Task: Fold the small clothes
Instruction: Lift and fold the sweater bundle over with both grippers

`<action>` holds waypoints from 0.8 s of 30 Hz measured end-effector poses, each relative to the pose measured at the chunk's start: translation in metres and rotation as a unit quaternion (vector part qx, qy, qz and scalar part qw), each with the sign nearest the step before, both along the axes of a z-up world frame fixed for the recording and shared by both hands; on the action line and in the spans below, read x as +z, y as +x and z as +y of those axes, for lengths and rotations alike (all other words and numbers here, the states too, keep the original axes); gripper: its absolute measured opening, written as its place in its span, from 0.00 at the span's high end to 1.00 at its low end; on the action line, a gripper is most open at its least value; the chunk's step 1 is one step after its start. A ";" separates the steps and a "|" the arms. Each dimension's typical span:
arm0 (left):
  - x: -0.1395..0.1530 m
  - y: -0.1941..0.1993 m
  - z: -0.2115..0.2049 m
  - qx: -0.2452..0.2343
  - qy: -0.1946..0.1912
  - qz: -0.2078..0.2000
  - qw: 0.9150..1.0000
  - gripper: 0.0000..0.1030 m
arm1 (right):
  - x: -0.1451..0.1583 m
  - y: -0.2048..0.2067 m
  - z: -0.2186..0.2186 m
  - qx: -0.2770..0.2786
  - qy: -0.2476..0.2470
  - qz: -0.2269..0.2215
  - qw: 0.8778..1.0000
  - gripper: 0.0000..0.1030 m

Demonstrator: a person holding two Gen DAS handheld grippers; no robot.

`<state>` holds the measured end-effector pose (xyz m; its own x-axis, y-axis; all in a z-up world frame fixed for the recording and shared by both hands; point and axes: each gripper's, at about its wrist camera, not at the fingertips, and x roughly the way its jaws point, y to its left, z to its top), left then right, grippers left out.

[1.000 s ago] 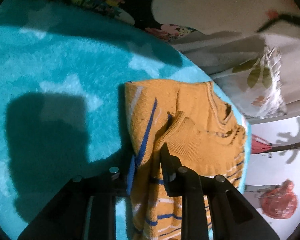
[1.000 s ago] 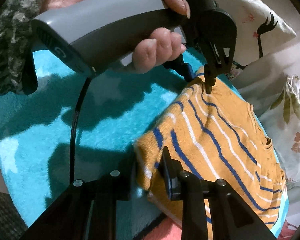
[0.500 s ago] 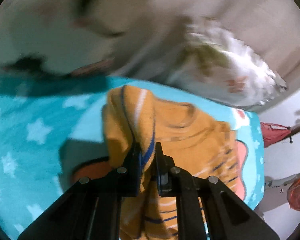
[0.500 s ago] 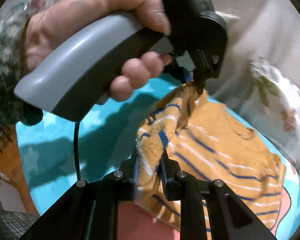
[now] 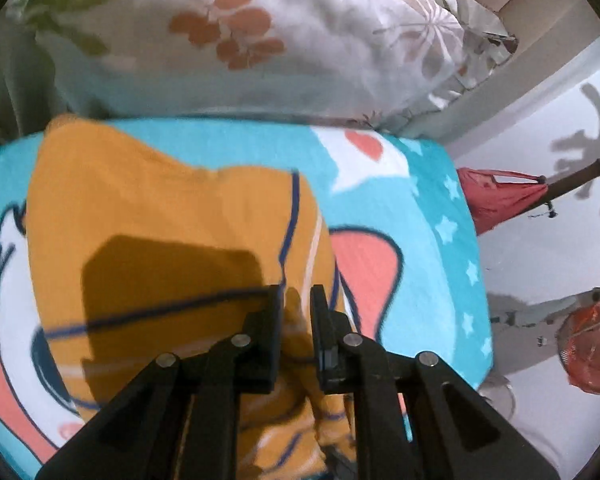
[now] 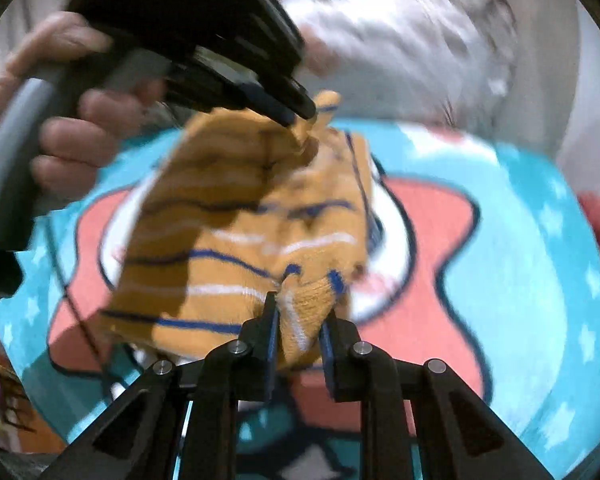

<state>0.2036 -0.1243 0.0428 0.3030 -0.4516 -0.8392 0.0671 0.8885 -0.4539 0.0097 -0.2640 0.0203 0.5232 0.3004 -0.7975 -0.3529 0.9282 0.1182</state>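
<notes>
A small mustard-orange knit sweater [image 5: 148, 216] with blue and white stripes hangs lifted above a turquoise blanket [image 5: 432, 216]. My left gripper [image 5: 296, 300] is shut on one edge of the sweater. My right gripper [image 6: 300, 312] is shut on another edge of the sweater [image 6: 252, 216]. In the right wrist view the left gripper [image 6: 300, 114] and the hand holding it appear at the top left, pinching the sweater's far corner. The sweater is stretched between both grippers. Both views are blurred by motion.
The blanket [image 6: 512, 208] has a pink star figure and white stars. A white floral pillow [image 5: 260, 40] lies beyond it. Red bags [image 5: 500, 200] hang at the right by a white wall.
Both grippers closed on the sweater's edges and lifted it off the blanket. The sweater has swung up and toward the pillow.
</notes>
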 end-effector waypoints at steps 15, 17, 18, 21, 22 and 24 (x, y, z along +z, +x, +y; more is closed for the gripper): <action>0.007 -0.127 0.130 0.146 0.096 -0.020 0.984 0.47 | 0.043 0.065 -0.053 -0.012 0.144 0.015 0.989 0.73; -0.003 -0.137 0.135 0.159 0.091 -0.008 0.983 0.47 | 0.042 0.083 -0.044 -0.011 0.163 0.023 0.986 0.73; -0.009 -0.139 0.131 0.162 0.090 -0.004 0.983 0.47 | 0.040 0.093 -0.038 -0.011 0.160 0.029 0.987 0.69; -0.017 -0.149 0.134 0.166 0.090 0.005 0.982 0.47 | 0.017 0.116 -0.018 -0.026 0.142 0.072 0.987 0.58; -0.018 -0.151 0.133 0.166 0.093 0.005 0.982 0.47 | 0.005 0.125 -0.015 -0.028 0.157 0.102 0.982 0.60; -0.016 -0.155 0.131 0.164 0.099 0.000 0.981 0.47 | -0.007 0.135 -0.023 -0.043 0.198 0.130 0.971 0.85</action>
<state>0.0482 0.0064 0.0266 0.4046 -0.1584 -0.9007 -0.2382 0.9326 -0.2710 0.1447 -0.2871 0.0136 0.3565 0.5743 -0.7369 -0.1872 0.8167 0.5459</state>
